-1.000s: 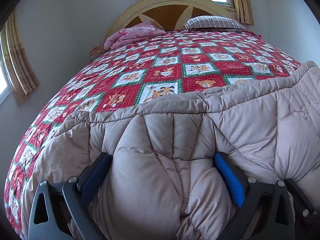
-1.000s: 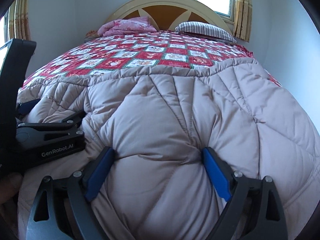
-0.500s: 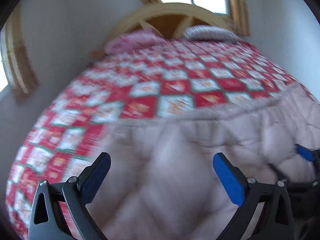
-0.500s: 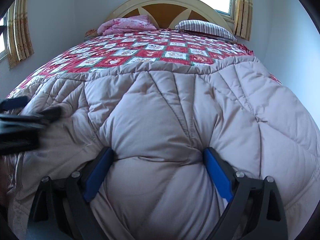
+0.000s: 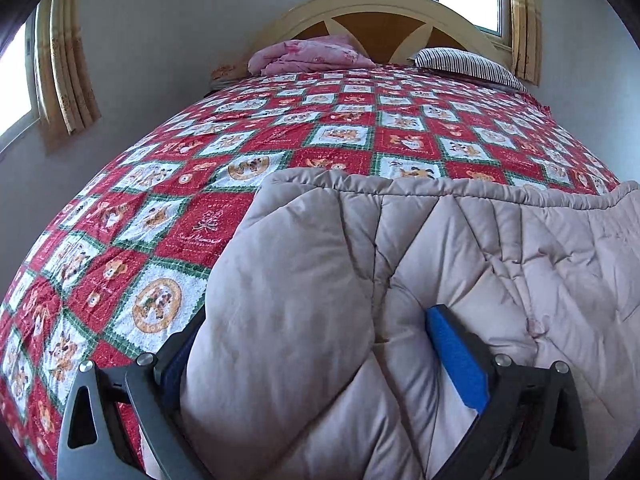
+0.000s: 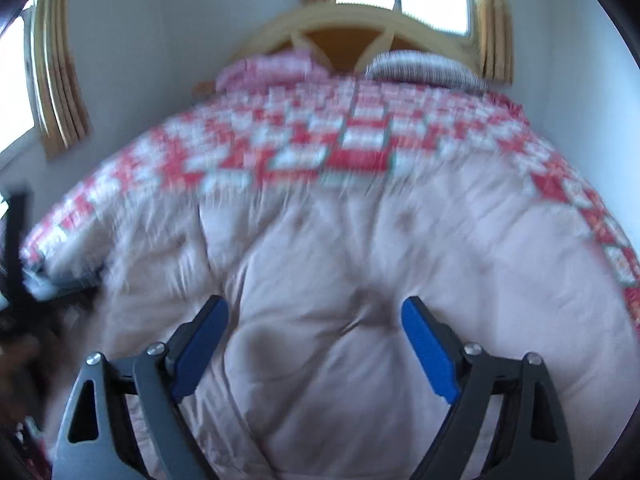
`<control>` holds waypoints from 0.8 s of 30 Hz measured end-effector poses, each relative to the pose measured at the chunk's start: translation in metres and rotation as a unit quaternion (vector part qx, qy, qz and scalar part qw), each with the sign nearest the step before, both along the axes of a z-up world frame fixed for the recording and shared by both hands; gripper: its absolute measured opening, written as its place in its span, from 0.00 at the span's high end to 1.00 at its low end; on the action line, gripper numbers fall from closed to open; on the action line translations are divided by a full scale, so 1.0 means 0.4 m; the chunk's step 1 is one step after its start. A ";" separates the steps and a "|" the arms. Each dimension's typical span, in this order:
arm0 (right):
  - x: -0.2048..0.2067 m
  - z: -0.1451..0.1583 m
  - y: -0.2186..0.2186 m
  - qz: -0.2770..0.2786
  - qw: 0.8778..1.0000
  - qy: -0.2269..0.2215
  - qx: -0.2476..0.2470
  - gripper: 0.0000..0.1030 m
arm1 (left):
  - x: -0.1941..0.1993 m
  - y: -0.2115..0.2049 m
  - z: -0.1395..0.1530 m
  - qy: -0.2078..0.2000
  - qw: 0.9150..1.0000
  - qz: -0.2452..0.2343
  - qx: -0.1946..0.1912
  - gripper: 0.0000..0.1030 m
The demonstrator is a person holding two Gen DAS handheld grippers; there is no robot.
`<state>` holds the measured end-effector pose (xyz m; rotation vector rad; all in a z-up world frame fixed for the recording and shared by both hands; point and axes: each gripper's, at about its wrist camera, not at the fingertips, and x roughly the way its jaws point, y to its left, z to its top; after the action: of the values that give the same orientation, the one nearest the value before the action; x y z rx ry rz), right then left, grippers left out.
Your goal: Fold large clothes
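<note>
A puffy beige quilted coat [image 5: 400, 260] lies spread over the near end of the bed. My left gripper [image 5: 318, 320] straddles its left edge with the jaws wide. The padding bulges up between the fingers and hides most of the left pad, while the right blue pad [image 5: 456, 360] sits against a fold. In the blurred right wrist view the coat [image 6: 360, 248] fills the foreground. My right gripper [image 6: 316, 308] hovers just above it, its jaws closing from wide, with fabric below the gap and neither pad pressing. At that view's left edge shows a dark blur, the left gripper [image 6: 16, 264].
A red and white patchwork cover [image 5: 192, 200] lies over the bed beyond the coat. At the arched headboard [image 5: 380, 8] sit a folded pink blanket [image 5: 308, 56] and a striped pillow [image 5: 468, 64]. Curtained windows [image 5: 64, 72] flank the walls.
My left gripper has slid left along the coat to its left edge, now with patchwork cover beside it. My right gripper has lifted off the padding, and the left gripper has drawn away from it.
</note>
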<state>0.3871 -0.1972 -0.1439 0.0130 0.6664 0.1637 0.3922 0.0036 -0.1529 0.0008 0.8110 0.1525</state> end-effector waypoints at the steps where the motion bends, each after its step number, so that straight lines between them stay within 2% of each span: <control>1: -0.003 0.025 -0.024 -0.009 1.000 -0.016 -0.004 0.11 | 0.001 0.001 -0.001 0.000 1.000 0.000 0.001 0.01; 3: 0.010 0.063 -0.086 -0.025 0.999 -0.032 -0.001 0.11 | 0.001 -0.001 -0.003 0.001 1.000 0.000 0.003 0.01; 5: 0.047 0.062 -0.160 -0.050 0.999 -0.018 0.007 0.11 | 0.002 -0.004 -0.004 0.001 1.000 -0.001 0.004 0.01; 9: 0.119 -0.042 -0.293 -0.101 0.991 0.062 0.056 0.11 | 0.008 -0.009 -0.009 0.003 1.000 -0.007 0.006 0.01; 10: 0.121 -0.067 -0.304 -0.103 0.990 0.062 0.073 0.11 | 0.009 -0.010 -0.010 0.003 1.000 -0.007 0.007 0.01; 12: 0.113 -0.081 -0.298 -0.105 0.991 0.046 0.075 0.09 | 0.011 -0.012 -0.013 0.003 1.000 -0.007 0.008 0.01; 14: 0.115 -0.092 -0.268 -0.107 0.992 0.041 0.050 0.06 | 0.012 -0.011 -0.013 0.003 1.000 -0.007 0.008 0.01; 19: 0.135 -0.100 -0.257 -0.114 0.991 0.064 0.022 0.06 | 0.015 -0.013 -0.015 0.005 1.000 -0.004 0.010 0.01; 21: 0.126 -0.073 -0.253 -0.131 0.989 0.073 0.004 0.09 | 0.016 -0.013 -0.015 0.005 1.000 -0.004 0.011 0.01; 22: 0.108 -0.062 -0.255 -0.133 0.989 0.069 0.011 0.09 | 0.016 -0.013 -0.015 0.005 1.000 -0.005 0.011 0.01; 24: 0.066 -0.013 -0.215 -0.113 0.991 0.049 0.057 0.09 | 0.015 -0.013 -0.015 0.005 1.000 -0.005 0.010 0.01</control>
<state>0.4136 -0.2831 -0.1490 0.2064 0.7482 -0.0186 0.3982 -0.0014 -0.1589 0.0242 0.8184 0.1521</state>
